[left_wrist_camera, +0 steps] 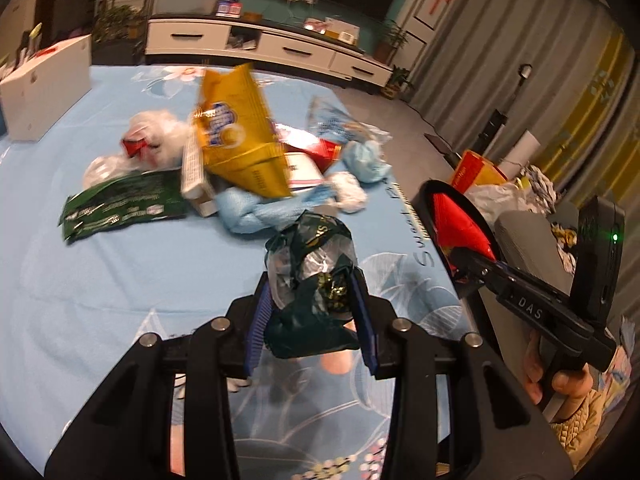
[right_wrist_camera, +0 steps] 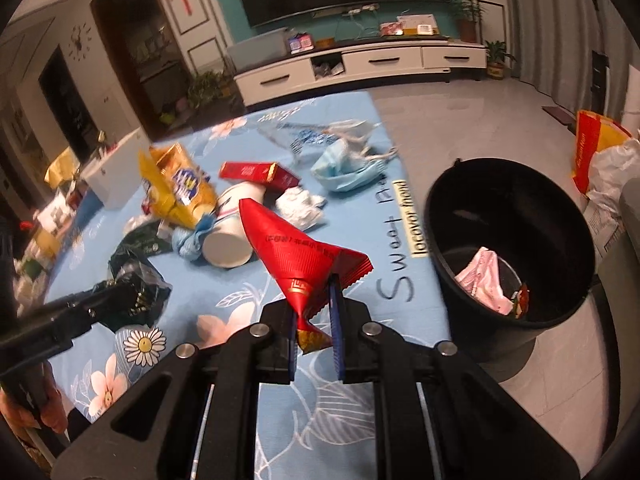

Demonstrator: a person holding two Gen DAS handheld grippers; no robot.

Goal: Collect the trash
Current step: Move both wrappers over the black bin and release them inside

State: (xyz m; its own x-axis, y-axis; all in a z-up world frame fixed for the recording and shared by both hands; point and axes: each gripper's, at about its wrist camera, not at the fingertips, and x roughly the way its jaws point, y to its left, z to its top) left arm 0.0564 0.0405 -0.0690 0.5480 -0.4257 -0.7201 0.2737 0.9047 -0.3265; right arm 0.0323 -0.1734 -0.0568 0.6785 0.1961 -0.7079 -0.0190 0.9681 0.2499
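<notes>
Left gripper (left_wrist_camera: 314, 312) clamped on crumpled dark green wrapper (left_wrist_camera: 310, 276), right gripper (right_wrist_camera: 316, 336) clamped on red wrapper (right_wrist_camera: 298, 256), black bin (right_wrist_camera: 510, 240) right of its fingers, blue cloth (right_wrist_camera: 360, 280) beneath reading "Sweet".

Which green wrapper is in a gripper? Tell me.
The crumpled dark green wrapper, pinched in the left gripper. The other, a flat green packet, lies on the blue cloth beside the yellow bag.
</notes>
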